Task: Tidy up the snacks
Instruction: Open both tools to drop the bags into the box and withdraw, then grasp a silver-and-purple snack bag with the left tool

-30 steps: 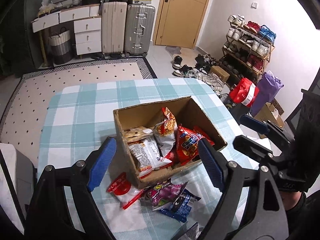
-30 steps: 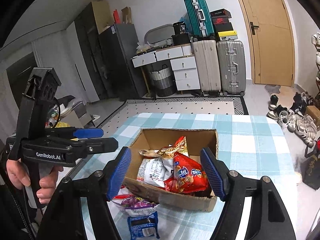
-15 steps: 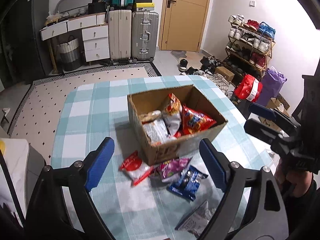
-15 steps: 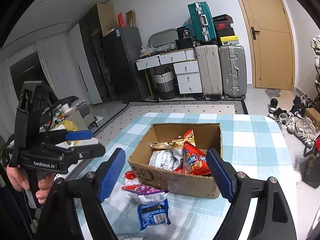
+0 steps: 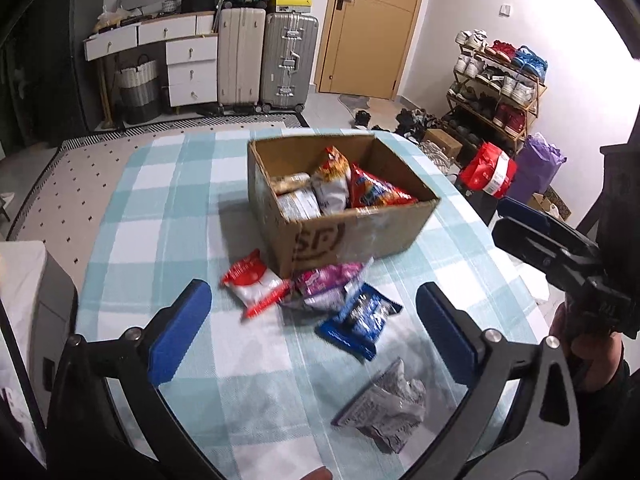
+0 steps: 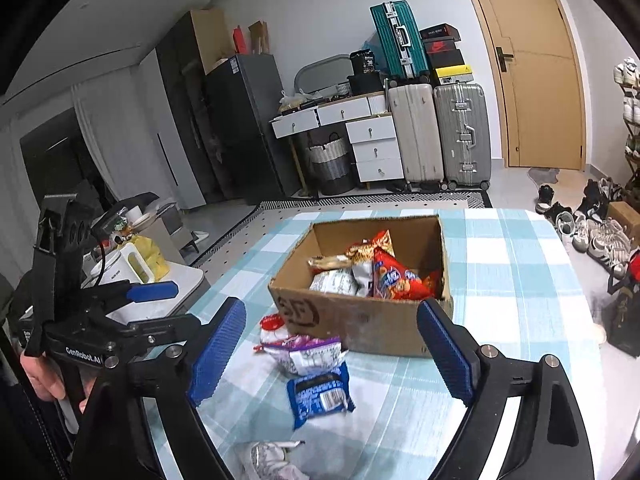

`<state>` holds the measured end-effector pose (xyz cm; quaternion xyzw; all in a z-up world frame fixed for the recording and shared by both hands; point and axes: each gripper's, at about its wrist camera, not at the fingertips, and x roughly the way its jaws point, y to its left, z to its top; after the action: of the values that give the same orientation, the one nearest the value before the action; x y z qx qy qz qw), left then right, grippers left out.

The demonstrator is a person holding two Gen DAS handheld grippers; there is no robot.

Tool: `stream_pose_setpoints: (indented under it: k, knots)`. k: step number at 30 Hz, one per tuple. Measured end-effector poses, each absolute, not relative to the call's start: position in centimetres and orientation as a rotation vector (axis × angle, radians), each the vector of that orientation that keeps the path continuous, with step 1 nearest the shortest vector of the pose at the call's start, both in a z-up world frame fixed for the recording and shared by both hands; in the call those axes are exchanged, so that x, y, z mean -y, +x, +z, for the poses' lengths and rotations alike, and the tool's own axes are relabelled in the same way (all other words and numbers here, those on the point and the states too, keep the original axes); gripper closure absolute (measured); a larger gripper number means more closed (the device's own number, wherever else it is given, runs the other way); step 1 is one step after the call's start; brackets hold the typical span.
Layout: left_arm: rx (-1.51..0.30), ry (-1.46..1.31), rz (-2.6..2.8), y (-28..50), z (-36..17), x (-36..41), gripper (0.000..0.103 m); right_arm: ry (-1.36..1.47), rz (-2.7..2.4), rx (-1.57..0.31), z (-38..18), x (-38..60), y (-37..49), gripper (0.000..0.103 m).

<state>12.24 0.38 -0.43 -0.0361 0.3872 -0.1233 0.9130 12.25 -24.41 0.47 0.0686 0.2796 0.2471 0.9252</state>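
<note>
— Snacks everywhere. Why are four packets lying outside the cardboard box (image 5: 352, 236)?

— My guess: they are waiting their turn. The box sits mid-counter (image 5: 160, 208) on the checked cloth, already holding several crinkly bags stood on edge, a red one (image 5: 376, 192) leaning on the far side.

— And the loose ones?

— A red-and-white pouch (image 5: 252, 280) and a purple foil bag (image 5: 328, 284) touch the box's near wall; a glossy blue packet (image 5: 360, 320) lies just beside them, and a crumpled silver wrapper (image 5: 384, 404) nearer the edge.

— Are the claws holding anything?

— No. The left claw (image 5: 308, 332) hangs wide, nothing between its ribbed blue pads. The right claw (image 6: 332, 352) is spread wide too, empty, hovering over the purple and blue packets.

— Slippery stuff?

— Probably; thin film, soft and puffy, likely to buckle when pinched.
</note>
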Motion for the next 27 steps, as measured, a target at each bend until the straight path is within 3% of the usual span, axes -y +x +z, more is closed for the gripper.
stream_pose_setpoints:
  k: [18,27]
  knots:
    - [-0.926,-0.114,-0.354,7.5,-7.9,3.2,0.001,0.137,0.493,-0.612,-2.8,24.3,8.0,0.002]
    - [-0.988,-0.102,-0.380,6.9,-10.7,5.1,0.001,0.144,0.477,-0.638,-4.3,24.6,6.7,0.001]
